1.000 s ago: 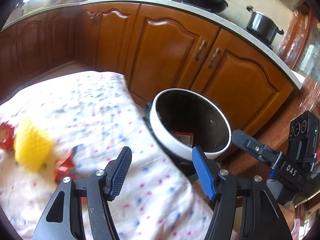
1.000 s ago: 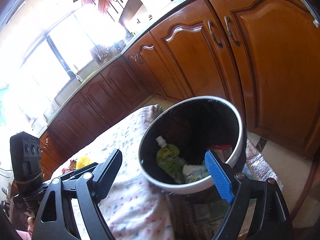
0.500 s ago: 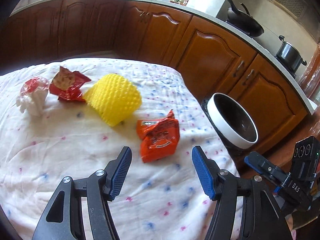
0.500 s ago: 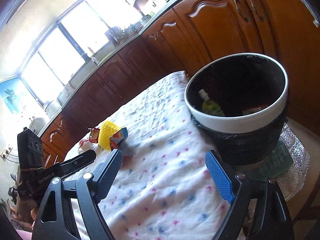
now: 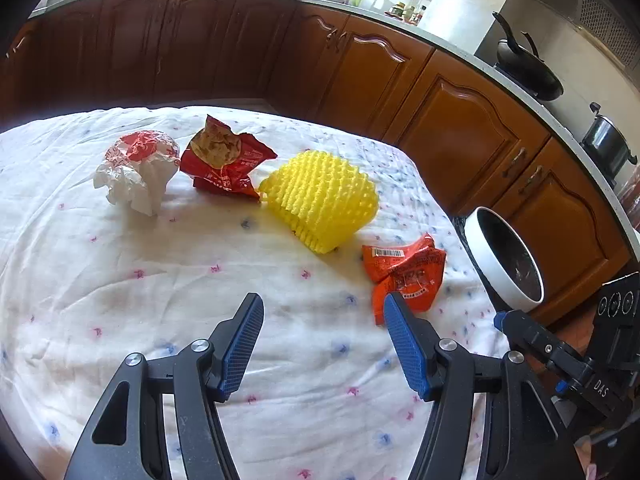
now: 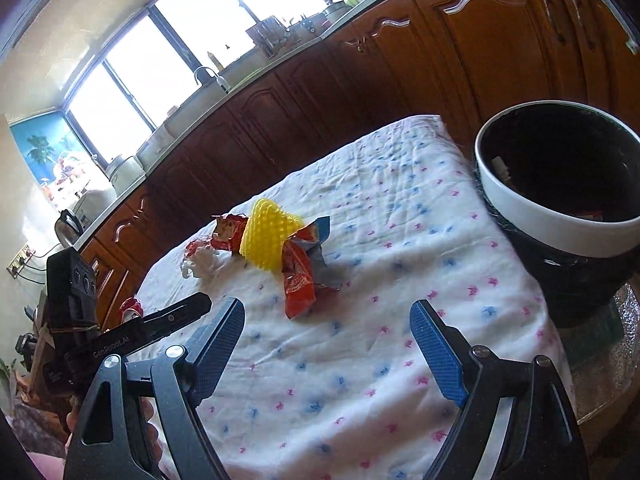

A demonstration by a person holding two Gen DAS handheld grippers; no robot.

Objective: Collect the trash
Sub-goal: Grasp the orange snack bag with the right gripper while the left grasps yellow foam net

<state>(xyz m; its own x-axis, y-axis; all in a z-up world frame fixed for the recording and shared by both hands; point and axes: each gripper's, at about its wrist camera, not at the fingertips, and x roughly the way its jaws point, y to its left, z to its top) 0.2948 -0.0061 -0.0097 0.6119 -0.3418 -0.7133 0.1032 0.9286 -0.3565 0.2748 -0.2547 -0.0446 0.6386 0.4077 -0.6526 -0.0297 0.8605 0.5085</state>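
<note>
trash lies on the cloth-covered counter (image 5: 120,288): yellow foam net (image 5: 320,196) in the middle, orange wrapper (image 5: 404,272) just beside it toward the bin (image 5: 500,276), red snack bag (image 5: 224,160) and crumpled white wrapper (image 5: 136,172) on the net's far side. left claw (image 5: 324,344) and right claw (image 6: 328,344) both hover wide open, holding nothing, short of the net.

Sunlit windows (image 6: 160,60) above brown wooden cabinets (image 5: 460,120); floral tablecloth (image 5: 160,280) in front
</note>
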